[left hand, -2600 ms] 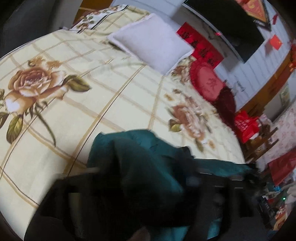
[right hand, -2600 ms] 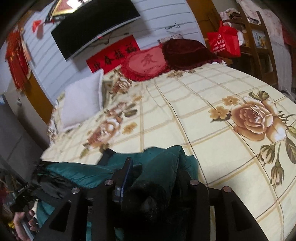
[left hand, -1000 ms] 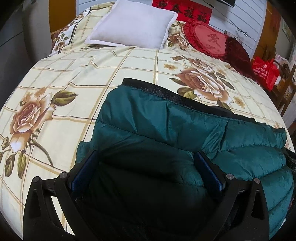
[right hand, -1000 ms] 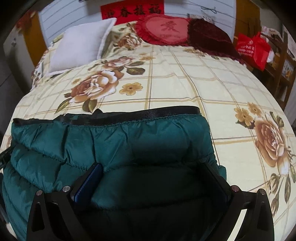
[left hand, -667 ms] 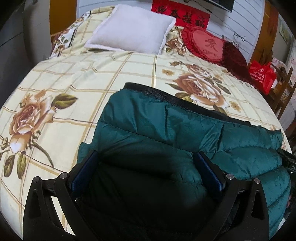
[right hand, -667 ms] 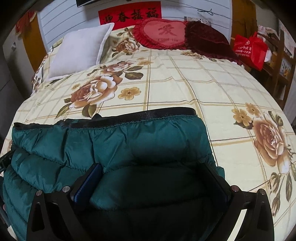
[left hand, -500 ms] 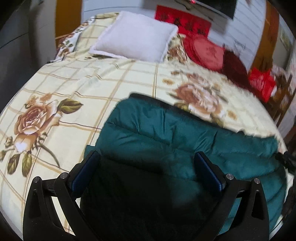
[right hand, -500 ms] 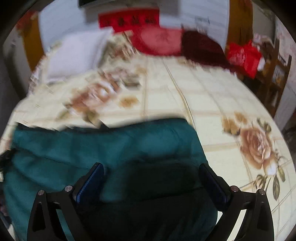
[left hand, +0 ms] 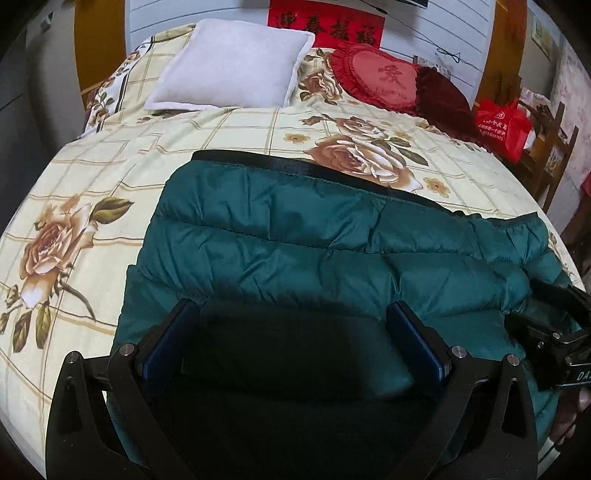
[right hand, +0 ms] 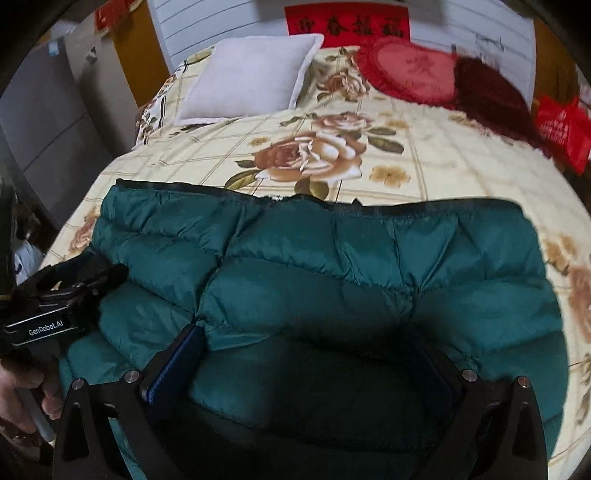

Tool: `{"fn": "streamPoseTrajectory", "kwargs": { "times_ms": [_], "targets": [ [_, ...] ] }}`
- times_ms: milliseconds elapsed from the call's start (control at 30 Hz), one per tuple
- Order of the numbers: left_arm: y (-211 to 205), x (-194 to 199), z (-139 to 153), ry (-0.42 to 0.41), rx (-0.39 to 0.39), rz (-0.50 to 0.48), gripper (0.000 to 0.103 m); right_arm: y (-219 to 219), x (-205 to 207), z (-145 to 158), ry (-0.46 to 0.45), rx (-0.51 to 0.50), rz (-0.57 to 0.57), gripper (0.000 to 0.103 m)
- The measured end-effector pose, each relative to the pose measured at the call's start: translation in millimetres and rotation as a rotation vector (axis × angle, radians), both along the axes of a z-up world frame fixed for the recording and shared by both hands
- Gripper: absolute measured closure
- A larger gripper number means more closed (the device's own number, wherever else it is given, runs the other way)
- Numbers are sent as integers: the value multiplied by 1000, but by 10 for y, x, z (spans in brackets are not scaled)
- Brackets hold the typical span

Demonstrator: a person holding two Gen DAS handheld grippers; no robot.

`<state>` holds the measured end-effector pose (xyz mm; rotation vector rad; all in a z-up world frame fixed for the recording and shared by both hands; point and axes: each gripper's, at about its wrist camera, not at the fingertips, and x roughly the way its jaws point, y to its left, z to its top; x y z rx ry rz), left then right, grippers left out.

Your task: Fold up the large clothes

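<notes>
Both claws (left hand: 293,334) agape over teal jacket (left hand: 332,236)

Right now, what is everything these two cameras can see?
jacket: one, teal, quilted, flat on the near bed
bedspread: one, cream with roses, over the bed
pillow: one, white, far left of the bed
heart cushion: one, red, far right of the bed
dark cushion: one, maroon, beside the heart cushion
banner: one, red, on the wall
bag: one, red, right of the bed
left gripper: black, open over the jacket
right gripper: black, open over the jacket
</notes>
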<state>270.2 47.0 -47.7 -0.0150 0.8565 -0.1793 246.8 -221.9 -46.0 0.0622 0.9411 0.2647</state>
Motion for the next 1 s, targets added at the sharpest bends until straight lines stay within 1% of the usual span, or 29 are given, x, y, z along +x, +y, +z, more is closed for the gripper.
{"fn": "streamPoseTrajectory", "kwargs": {
  "times_ms": [167, 367, 600, 700, 733, 800, 833, 867, 933, 1000],
  "targets": [
    [20, -38, -47, -35, -18, 3, 0, 67, 15, -63, -27, -46, 23, 0],
    [42, -50, -35, -57, -40, 13, 0, 53, 10, -63, -48, -36, 21, 0],
    [45, -31, -29, -49, -32, 7, 0, 44, -3, -56, -51, -29, 15, 0],
    [94, -33, 69, -31, -46, -2, 0, 9, -14, 54, -41, -32, 4, 0],
    [139, -37, 133, -35, -55, -7, 0, -27, -42, 131, -62, -30, -6, 0],
    [256, -69, 271, -69, -54, -1, 0, -157, -132, 321, -134, -41, -38, 0],
    [393, -103, 363, -102, -39, 17, 0, -265, -191, 430, -172, -50, -62, 0],
    [527, -132, 389, -117, -32, 32, 0, -411, -261, 526, -206, -55, -91, 0],
    [797, -173, 352, -103, -55, 45, 0, -694, -365, 605, -229, -50, -129, 0],
    [1064, -182, 200, -35, -119, 33, 0, -993, -452, 564, -204, -22, -149, 0]
  ]
}}
